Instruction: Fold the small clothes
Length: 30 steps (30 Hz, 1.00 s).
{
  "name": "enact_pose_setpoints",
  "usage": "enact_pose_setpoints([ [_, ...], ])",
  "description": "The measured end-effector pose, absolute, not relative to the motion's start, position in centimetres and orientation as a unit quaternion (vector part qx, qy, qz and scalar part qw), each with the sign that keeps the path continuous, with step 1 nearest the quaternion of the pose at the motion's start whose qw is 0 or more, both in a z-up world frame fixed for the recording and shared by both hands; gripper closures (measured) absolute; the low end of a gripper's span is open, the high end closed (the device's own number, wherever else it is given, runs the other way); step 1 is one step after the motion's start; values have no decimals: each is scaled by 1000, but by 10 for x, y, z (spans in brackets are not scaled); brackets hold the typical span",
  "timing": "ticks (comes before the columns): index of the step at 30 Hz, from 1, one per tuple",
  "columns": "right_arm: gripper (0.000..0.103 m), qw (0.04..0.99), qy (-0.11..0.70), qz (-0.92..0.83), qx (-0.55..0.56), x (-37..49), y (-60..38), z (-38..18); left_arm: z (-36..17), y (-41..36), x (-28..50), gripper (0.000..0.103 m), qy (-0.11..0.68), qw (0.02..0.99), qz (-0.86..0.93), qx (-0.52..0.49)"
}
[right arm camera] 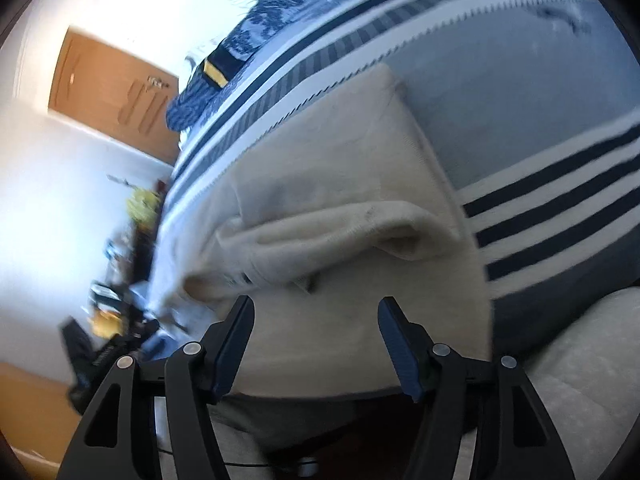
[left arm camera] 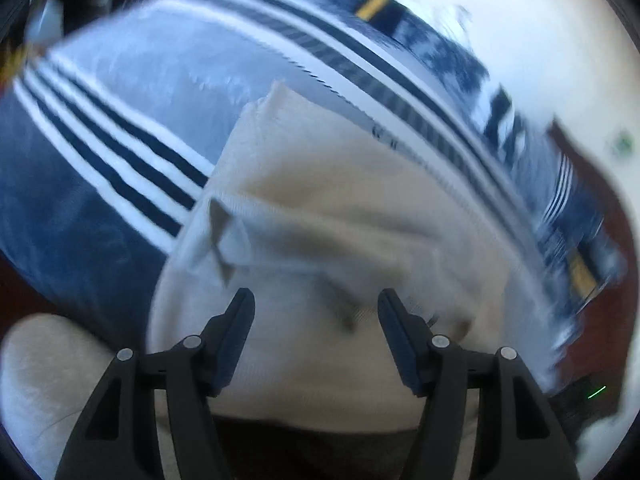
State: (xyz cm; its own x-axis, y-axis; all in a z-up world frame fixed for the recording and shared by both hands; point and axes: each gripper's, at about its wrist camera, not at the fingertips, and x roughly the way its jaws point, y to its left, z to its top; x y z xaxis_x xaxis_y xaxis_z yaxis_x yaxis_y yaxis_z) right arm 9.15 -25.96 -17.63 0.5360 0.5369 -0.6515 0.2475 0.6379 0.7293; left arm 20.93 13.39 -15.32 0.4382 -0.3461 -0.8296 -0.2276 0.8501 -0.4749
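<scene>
A small cream garment [left arm camera: 320, 216] lies partly folded on a blue-grey bedspread with navy and white stripes [left arm camera: 132, 80]. In the left wrist view my left gripper [left arm camera: 316, 300] is open, its jaws wide apart just above the garment's near part, holding nothing. In the right wrist view the same cream garment [right arm camera: 340, 184] shows a rolled fold across its middle. My right gripper [right arm camera: 316, 308] is open and empty over the garment's near edge. Both views are blurred.
The striped bedspread [right arm camera: 540, 80] covers the bed. A pale grey cushion or cloth [left arm camera: 52, 380] sits at the near left, and it shows at the near right in the right wrist view [right arm camera: 580, 360]. A wooden door [right arm camera: 112, 84] and floor clutter [right arm camera: 116, 300] lie left.
</scene>
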Motion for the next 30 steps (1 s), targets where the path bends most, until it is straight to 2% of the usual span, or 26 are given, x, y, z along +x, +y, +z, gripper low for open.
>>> enact_pose_setpoints([
  [3,31,733,472,88,482,111,-268,-194,-161,150,236,38,542,775,-24,-324],
  [6,31,707,482,69,514,127,-273,-211,-172,155,260,38,572,763,28,-301],
  [9,31,702,497,50,507,140,-272,-220,-187,158,274,39,585,750,40,-306],
  [10,33,703,502,43,501,143,-272,-221,-191,157,275,43,590,745,37,-310],
  [11,40,704,506,42,496,146,-270,-223,-194,154,275,48,591,746,31,-307],
  [12,46,705,513,40,487,149,-268,-224,-196,151,273,62,592,749,30,-297],
  [13,64,708,521,33,476,149,-268,-224,-197,149,268,83,593,753,33,-285],
  [14,82,711,526,29,466,149,-268,-224,-199,149,263,93,591,755,31,-281],
  [15,88,715,528,29,457,148,-269,-224,-201,150,257,97,589,756,28,-284],
  [17,97,723,523,30,450,141,-272,-222,-204,160,238,97,574,760,14,-303],
  [21,98,747,510,46,425,125,-280,-209,-195,171,211,98,556,771,-6,-312],
  [25,99,773,455,77,435,112,-298,-175,-160,175,192,98,516,787,-51,-333],
  [28,99,800,445,84,395,97,-298,-149,-153,171,179,98,527,793,-51,-301],
  [30,99,803,459,82,371,88,-291,-153,-167,166,173,98,547,789,-41,-276],
])
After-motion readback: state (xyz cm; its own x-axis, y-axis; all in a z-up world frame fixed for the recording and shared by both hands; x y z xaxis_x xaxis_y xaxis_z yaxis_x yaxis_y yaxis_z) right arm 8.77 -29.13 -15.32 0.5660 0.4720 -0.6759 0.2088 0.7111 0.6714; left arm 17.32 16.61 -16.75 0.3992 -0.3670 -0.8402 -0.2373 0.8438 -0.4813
